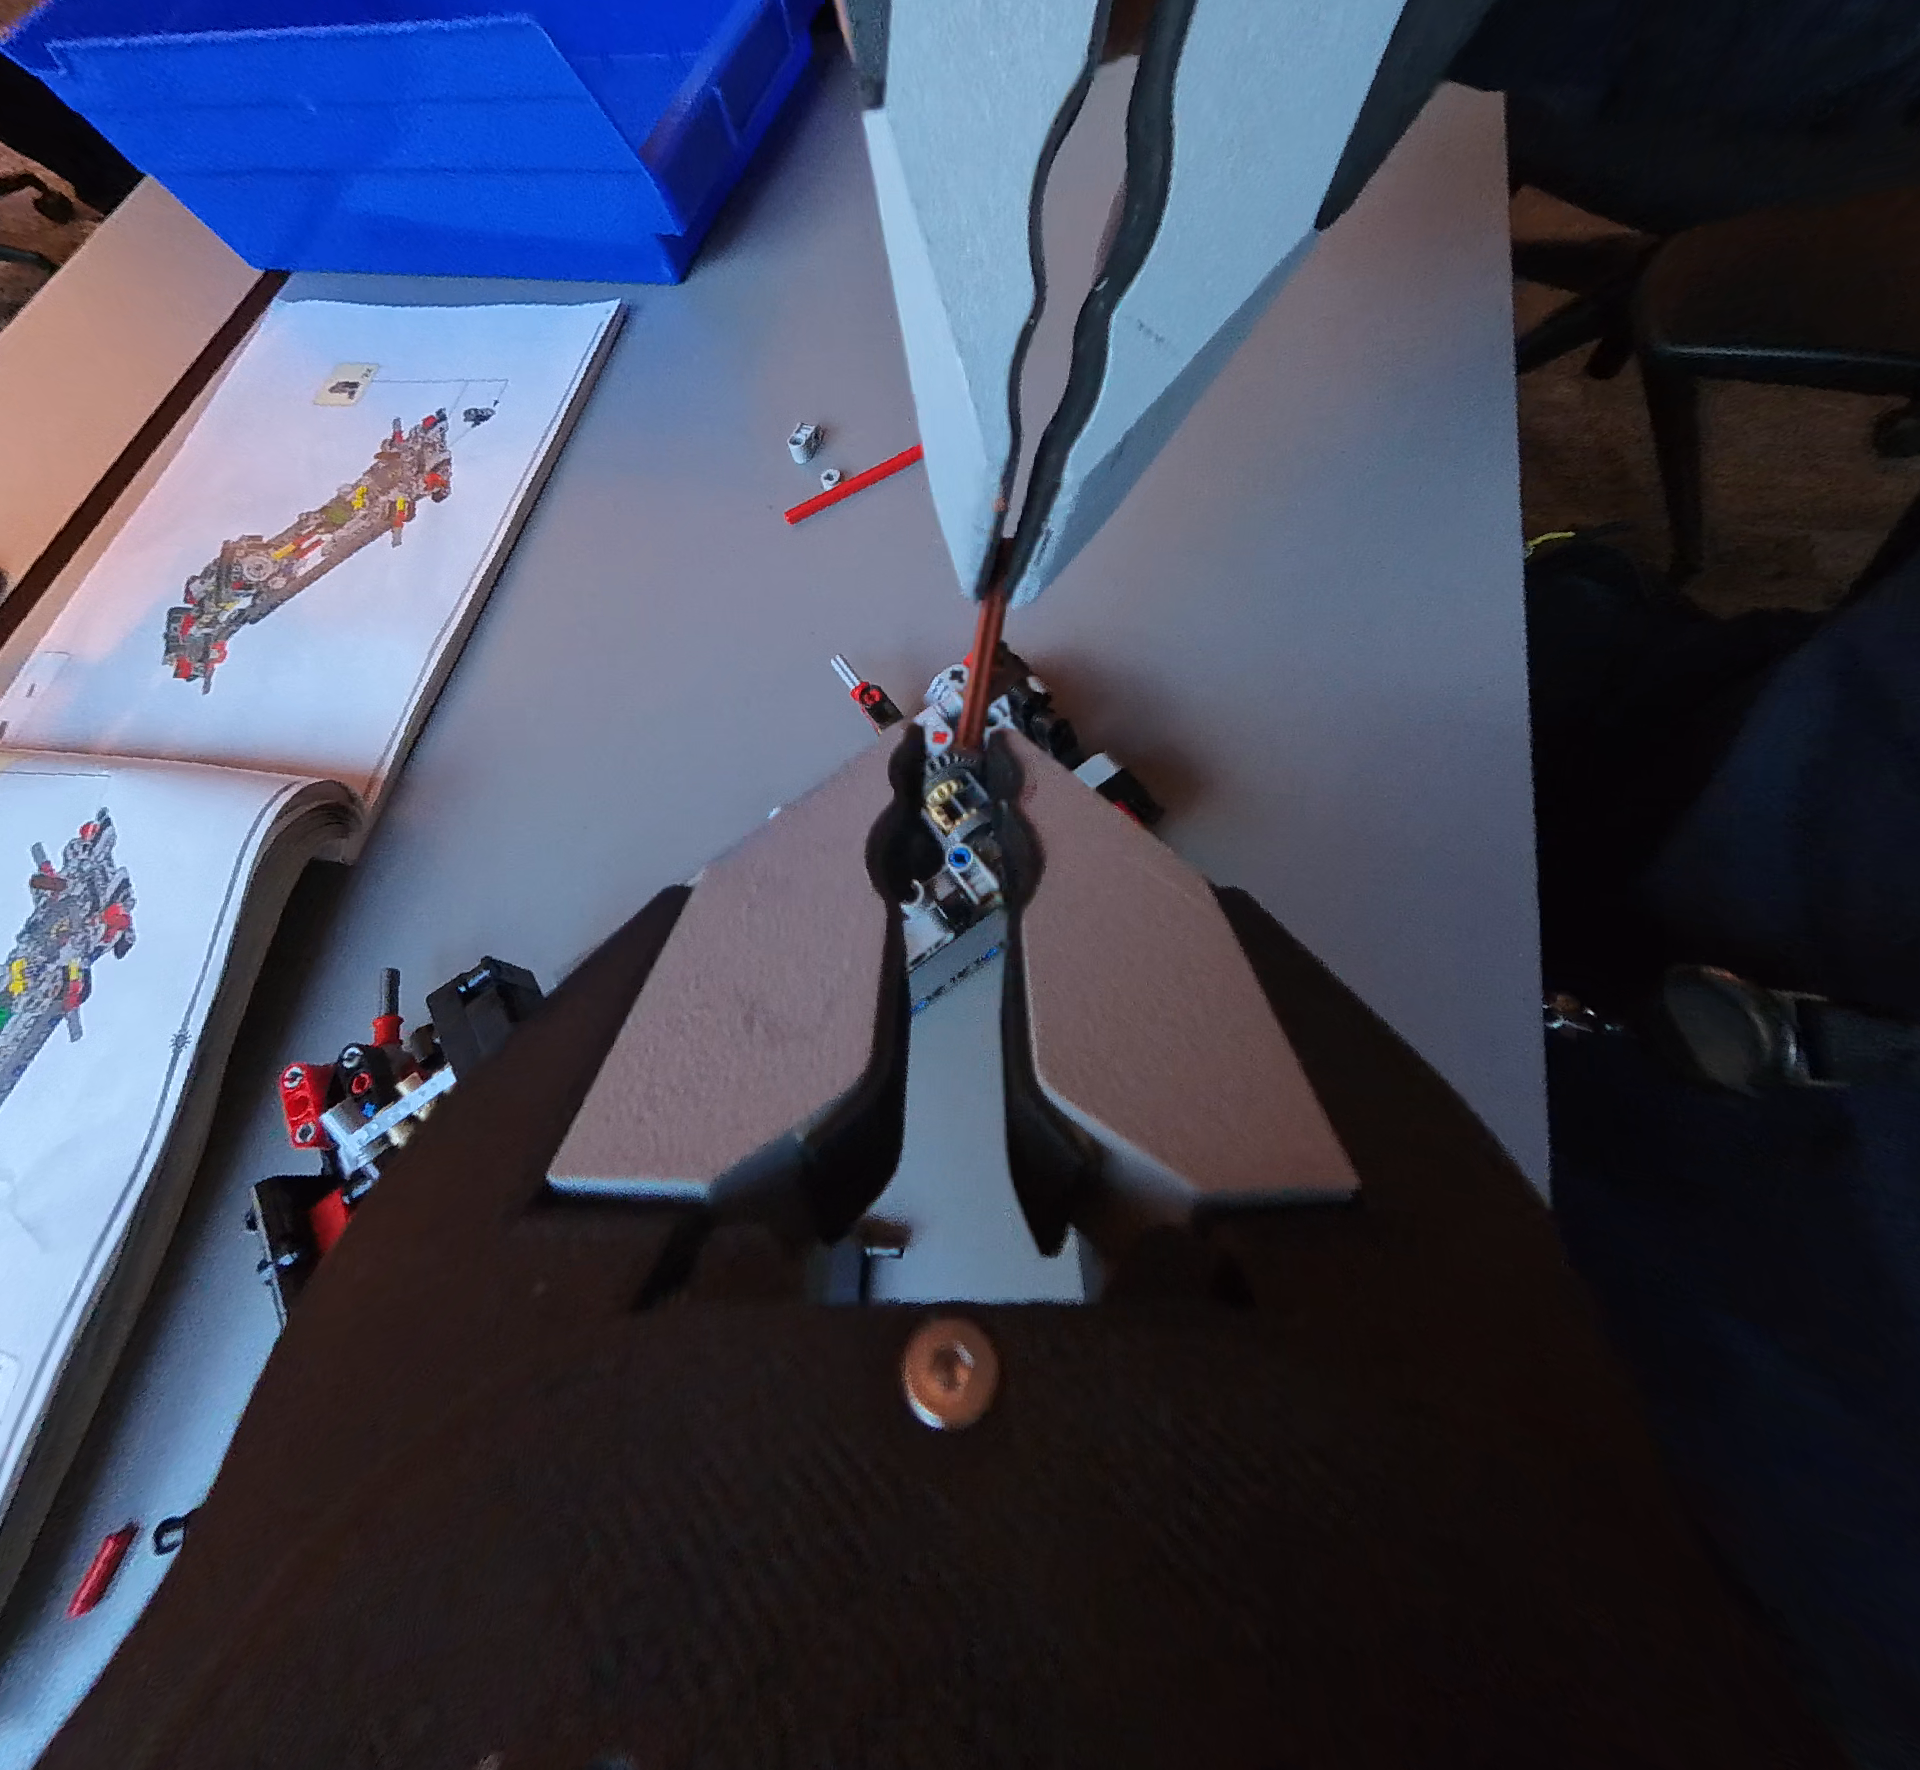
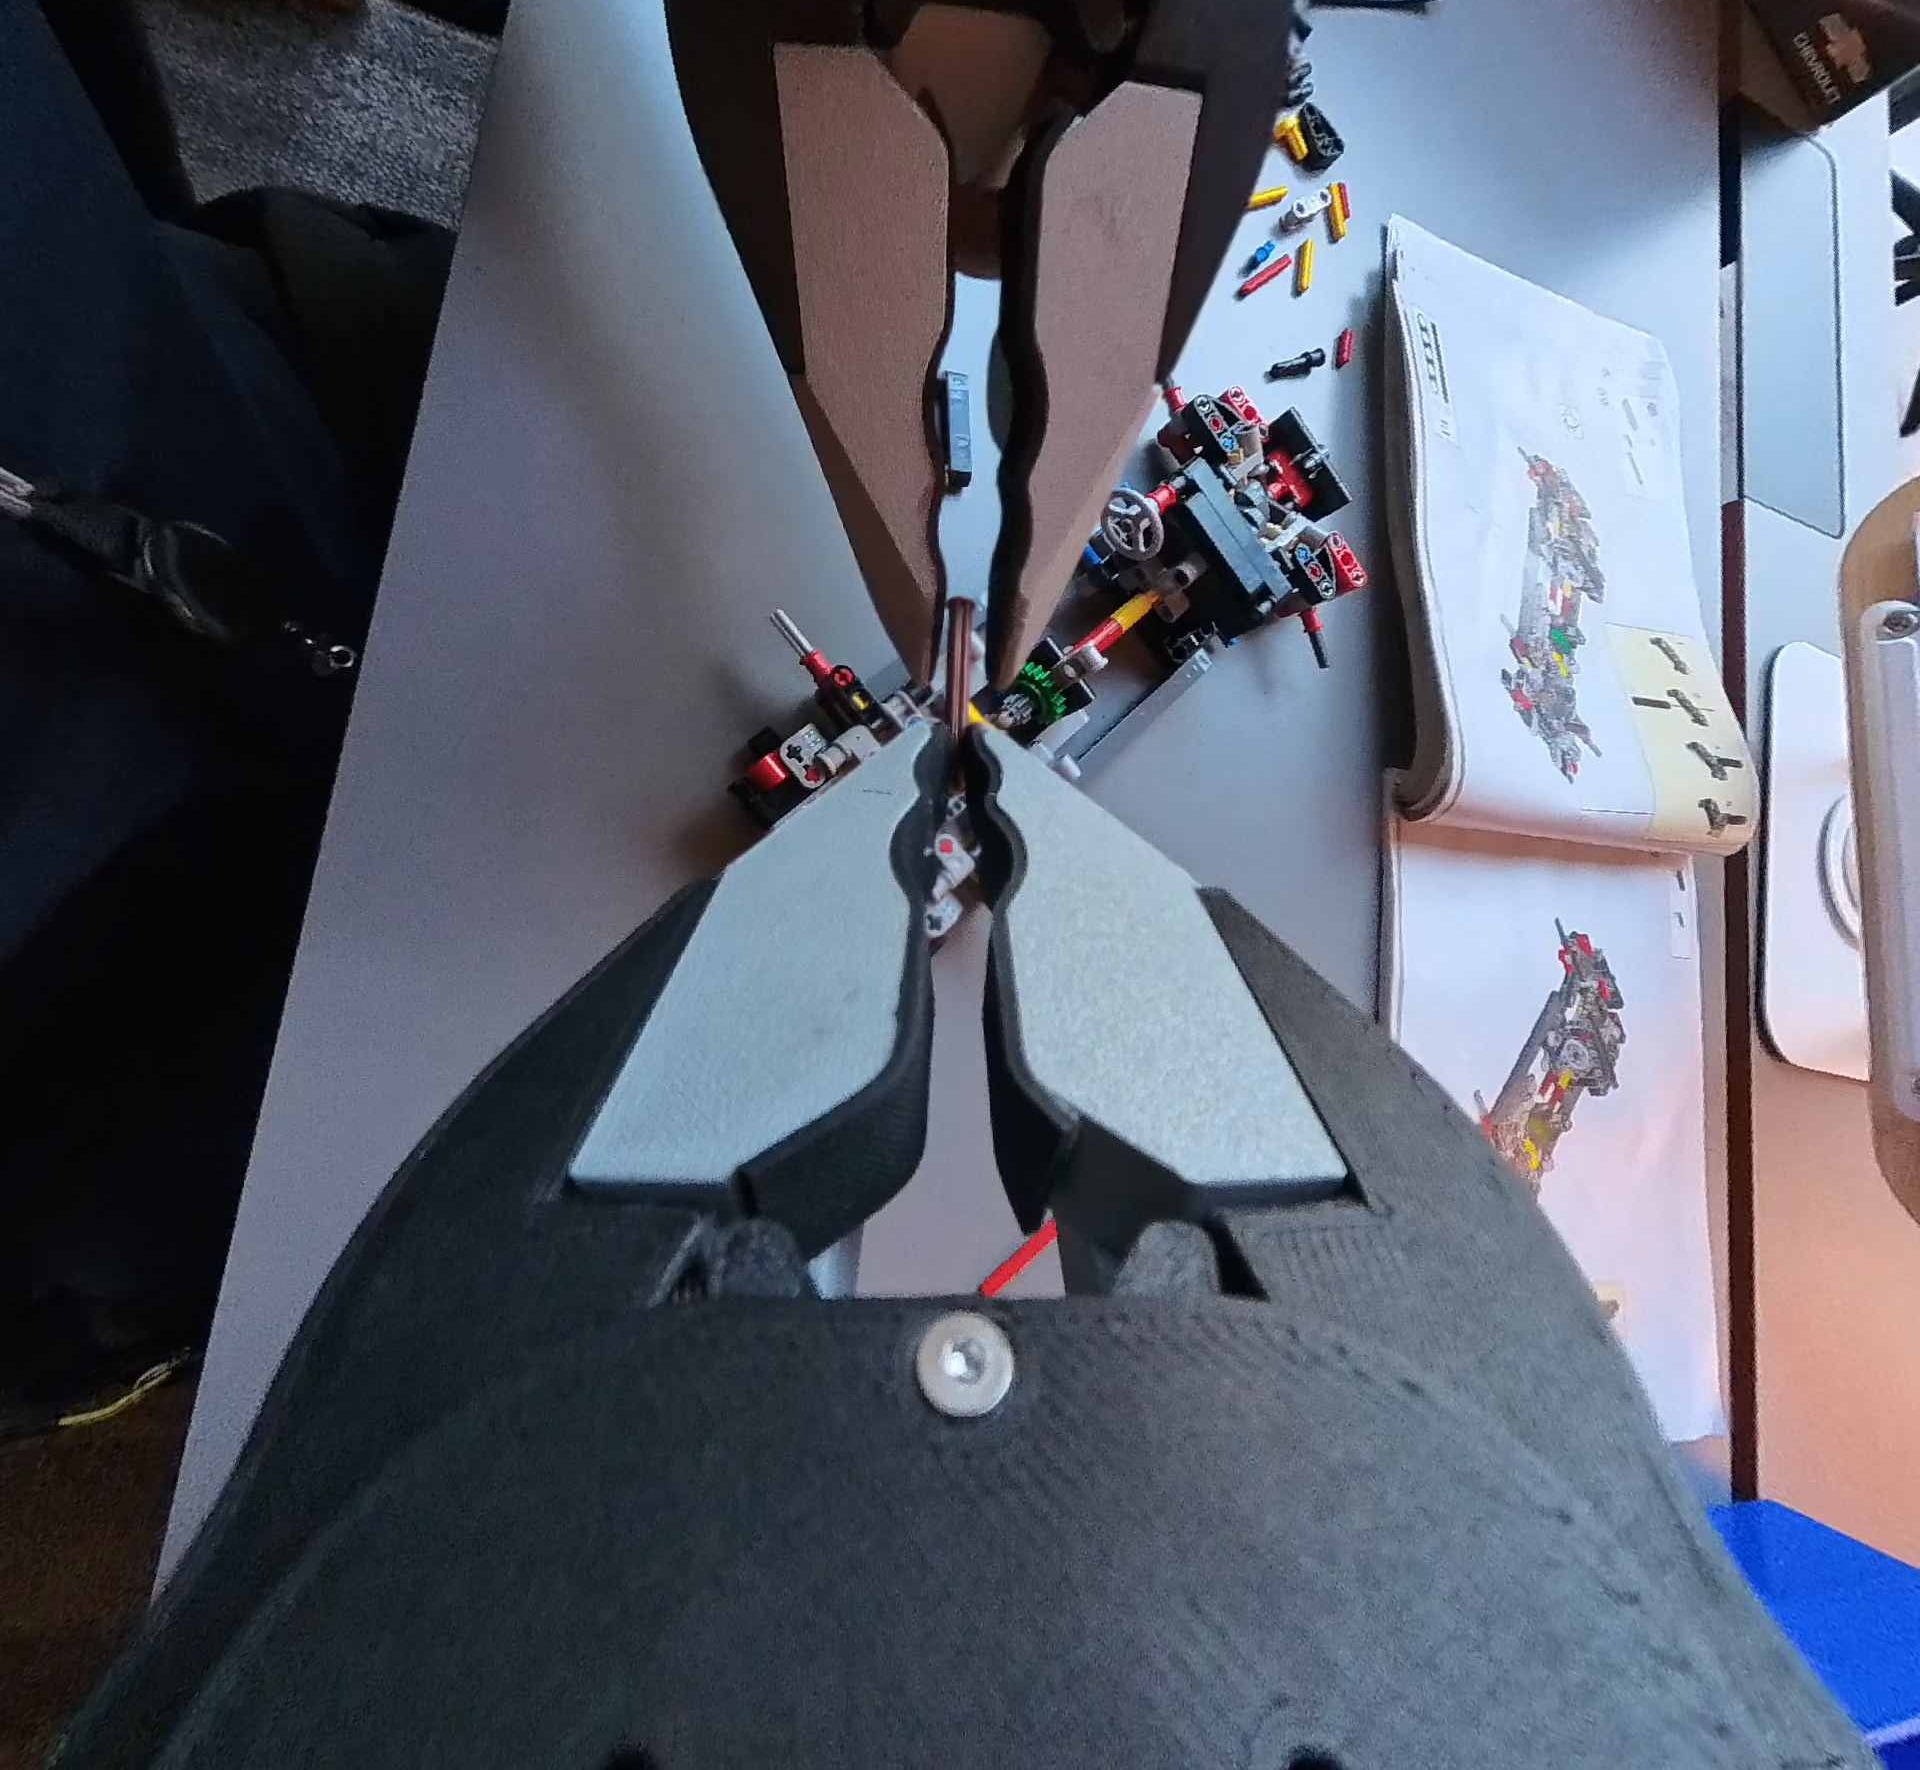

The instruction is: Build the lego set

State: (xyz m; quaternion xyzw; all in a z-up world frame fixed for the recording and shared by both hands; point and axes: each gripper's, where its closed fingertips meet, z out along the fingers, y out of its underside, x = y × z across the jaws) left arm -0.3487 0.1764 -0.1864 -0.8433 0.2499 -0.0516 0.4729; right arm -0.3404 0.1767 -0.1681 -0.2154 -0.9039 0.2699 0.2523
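Two wavy-edged grippers, right gripper [image 2: 957, 754] pinching slim ridged brown axle [image 2: 958, 671].

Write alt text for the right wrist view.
The right gripper pinches a thin brown rod above a small brick-built assembly on a grey table; the left gripper faces it, fingers slightly apart around the rod's far end.

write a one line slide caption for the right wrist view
Right gripper pinching a brown rod over a toy brick model, left gripper opposite.
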